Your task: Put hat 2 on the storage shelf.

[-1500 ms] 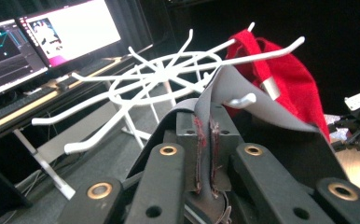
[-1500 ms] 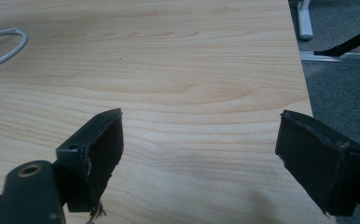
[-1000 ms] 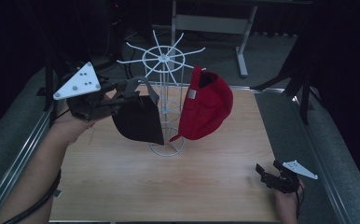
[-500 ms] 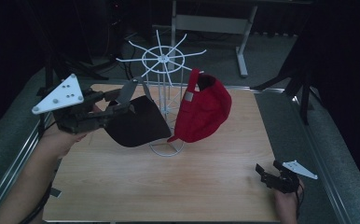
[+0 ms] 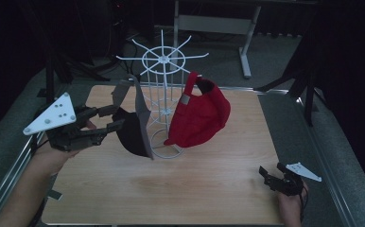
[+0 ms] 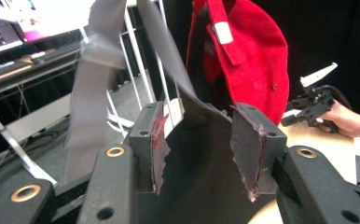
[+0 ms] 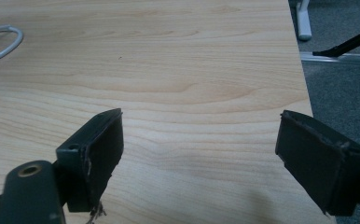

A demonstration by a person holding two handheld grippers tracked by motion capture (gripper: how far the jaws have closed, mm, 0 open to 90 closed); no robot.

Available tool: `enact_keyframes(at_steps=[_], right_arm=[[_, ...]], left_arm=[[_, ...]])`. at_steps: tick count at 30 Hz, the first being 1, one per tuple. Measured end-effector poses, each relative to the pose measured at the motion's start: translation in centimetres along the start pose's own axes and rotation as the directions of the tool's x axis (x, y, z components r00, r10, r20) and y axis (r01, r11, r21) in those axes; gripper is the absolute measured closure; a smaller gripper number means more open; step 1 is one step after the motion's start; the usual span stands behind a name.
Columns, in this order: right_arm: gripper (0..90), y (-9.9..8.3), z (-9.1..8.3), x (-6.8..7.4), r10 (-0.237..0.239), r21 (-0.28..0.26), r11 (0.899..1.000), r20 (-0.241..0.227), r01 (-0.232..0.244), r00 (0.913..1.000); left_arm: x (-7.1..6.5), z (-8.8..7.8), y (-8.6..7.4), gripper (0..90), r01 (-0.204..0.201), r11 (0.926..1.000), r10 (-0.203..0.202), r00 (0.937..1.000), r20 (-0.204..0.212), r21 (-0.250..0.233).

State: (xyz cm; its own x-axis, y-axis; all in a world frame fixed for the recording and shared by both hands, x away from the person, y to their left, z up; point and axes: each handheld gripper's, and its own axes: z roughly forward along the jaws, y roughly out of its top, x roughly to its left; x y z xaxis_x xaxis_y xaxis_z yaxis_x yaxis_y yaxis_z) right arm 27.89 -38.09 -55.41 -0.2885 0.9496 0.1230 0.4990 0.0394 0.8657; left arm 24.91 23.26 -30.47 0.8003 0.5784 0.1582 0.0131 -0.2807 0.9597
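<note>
Lacking readable writing: red cap's [image 5: 199, 116] grey tab [image 5: 185, 99]

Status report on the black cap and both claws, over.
Left claw open, jaws just widening, black cap between them, hanging at the white rack. Right claw open over bare table. Red cap hangs alongside.

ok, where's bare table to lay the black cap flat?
Bare wood runs along the table's near edge, from the left gripper across to the right gripper. It is crowded mid-table, where the black cap and red cap flank the wire rack.
</note>
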Motion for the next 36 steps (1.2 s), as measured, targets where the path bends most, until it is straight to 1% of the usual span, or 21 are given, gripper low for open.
enact_keyframes(at_steps=[4,8,11,12,13,17,18,21,22,24,25,26,27,28,29,30,31,32,33,35,36], right_arm=[[14.8,0.0,0.0,0.0,0.0,0.001,1.0,0.0,0.0,1.0],[14.7,0.0,0.0,0.0,0.001,0.0,1.0,0.0,-0.001,1.0],[14.8,0.0,0.0,0.0,0.001,0.0,1.0,0.001,-0.001,1.0],[14.8,0.0,0.0,0.0,0.001,-0.001,1.0,0.001,-0.001,1.0],[14.8,0.0,0.0,0.0,0.001,-0.001,1.0,0.001,-0.001,1.0],[14.8,0.0,0.0,0.0,0.0,-0.001,1.0,0.002,0.0,1.0],[14.7,0.0,0.0,0.0,0.0,-0.002,1.0,0.002,0.0,1.0],[14.8,0.0,0.0,0.0,0.002,-0.004,1.0,0.001,-0.002,1.0],[14.8,0.0,0.0,0.0,0.002,-0.004,1.0,0.001,-0.002,1.0],[14.8,0.0,0.0,0.0,0.004,-0.004,1.0,0.0,-0.004,1.0],[14.7,0.0,0.0,0.0,0.004,-0.003,1.0,-0.001,-0.004,1.0],[14.8,0.0,0.0,0.0,0.004,-0.003,1.0,-0.001,-0.004,1.0],[14.8,0.0,0.0,0.0,0.004,-0.003,1.0,-0.001,-0.004,1.0],[14.7,0.0,0.0,0.0,0.004,-0.004,1.0,-0.001,-0.004,1.0],[14.7,0.0,0.0,0.0,0.005,-0.004,1.0,-0.001,-0.005,1.0],[14.8,0.0,0.0,0.0,0.005,-0.004,1.0,-0.001,-0.005,1.0],[14.7,0.0,0.0,-0.1,0.004,-0.003,1.0,-0.001,-0.004,1.0],[14.7,0.0,0.0,0.0,0.005,-0.004,1.0,-0.001,-0.005,1.0],[14.7,0.0,0.0,0.0,0.005,-0.004,1.0,-0.001,-0.005,1.0],[14.8,0.0,-0.1,-0.1,0.006,-0.005,1.0,-0.002,-0.006,1.0],[14.7,0.0,-0.1,-0.1,0.007,-0.005,1.0,-0.002,-0.007,1.0]], left_arm=[[0.2,-0.1,-1.4,55.4,0.017,0.9998,-0.017,0.9998,-0.01,0.011],[0.3,-0.1,-2.6,55.4,0.037,0.9993,-0.037,0.9993,-0.006,0.01],[0.3,-0.1,-3.0,55.4,0.04,0.9991,-0.04,0.9992,-0.01,0.012],[0.2,-0.1,-3.9,55.4,0.052,0.9986,-0.052,0.9986,-0.009,0.014],[0.2,-0.1,-3.9,55.4,0.052,0.9986,-0.052,0.9986,-0.009,0.014],[0.1,0.0,-5.4,55.4,0.059,0.9977,-0.059,0.9982,-0.011,0.034],[0.1,0.0,-5.7,55.4,0.058,0.9978,-0.057,0.9982,-0.016,0.031],[0.0,0.0,-6.7,55.5,0.075,0.9969,-0.075,0.997,-0.017,0.021],[0.0,0.0,-6.7,55.5,0.075,0.9969,-0.075,0.997,-0.017,0.021],[-0.3,0.2,-8.2,55.5,0.079,0.9965,-0.079,0.9967,-0.019,0.027],[-0.3,0.2,-8.2,55.4,0.079,0.9965,-0.079,0.9967,-0.019,0.027],[-0.4,0.4,-9.1,55.4,0.075,0.9967,-0.074,0.9969,-0.027,0.03],[-0.4,0.4,-9.1,55.5,0.075,0.9967,-0.074,0.9969,-0.027,0.03],[-0.5,0.4,-9.7,55.5,0.086,0.9957,-0.086,0.9961,-0.022,0.032],[-0.5,0.5,-10.2,55.5,0.088,0.9955,-0.088,0.9959,-0.024,0.033],[-0.6,0.6,-10.9,55.6,0.107,0.9935,-0.105,0.994,-0.029,0.04],[-0.6,0.6,-10.9,55.6,0.107,0.9935,-0.105,0.994,-0.029,0.04],[-0.6,0.7,-11.4,55.6,0.116,0.9926,-0.115,0.9932,-0.018,0.037],[-0.7,0.7,-11.8,55.6,0.118,0.9921,-0.118,0.9928,-0.021,0.041],[-0.7,0.8,-12.8,55.6,0.143,0.989,-0.142,0.9896,-0.021,0.04],[-0.8,0.8,-13.7,55.6,0.155,0.9865,-0.154,0.9877,-0.029,0.053]])
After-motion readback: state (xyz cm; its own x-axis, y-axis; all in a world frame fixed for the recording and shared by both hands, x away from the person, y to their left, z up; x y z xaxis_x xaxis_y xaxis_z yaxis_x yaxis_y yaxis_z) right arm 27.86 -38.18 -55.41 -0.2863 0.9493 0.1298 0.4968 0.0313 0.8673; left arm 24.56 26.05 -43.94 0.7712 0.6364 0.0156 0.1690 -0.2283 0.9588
